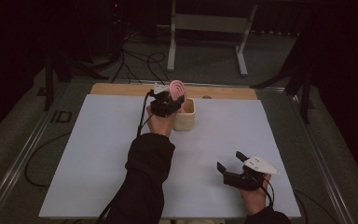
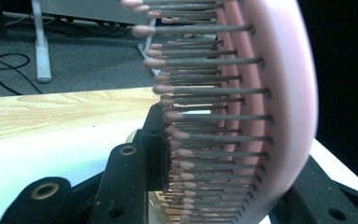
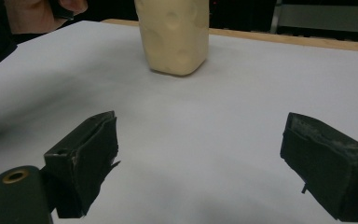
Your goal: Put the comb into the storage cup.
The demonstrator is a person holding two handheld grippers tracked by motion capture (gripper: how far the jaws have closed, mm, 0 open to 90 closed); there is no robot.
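My left gripper [image 1: 172, 100] is shut on a pink hairbrush [image 1: 177, 88] and holds it upright over the cream-coloured square cup [image 1: 185, 116] at the far middle of the table. In the left gripper view the pink hairbrush [image 2: 242, 112] stands close up between the black jaws, its grey bristles with pink tips pointing left. My right gripper [image 1: 230, 161] rests open near the table's front right edge with nothing between its jaws. Through the open right gripper [image 3: 200, 163] the cream cup [image 3: 175, 35] stands farther off on the white sheet.
A white sheet [image 1: 98, 154] covers the table, with a wooden strip [image 1: 121, 89] along the far edge. Cables [image 1: 140, 63] and a metal stand [image 1: 209, 28] lie on the dark floor beyond. A person's dark sleeve [image 1: 144, 177] crosses the middle of the sheet.
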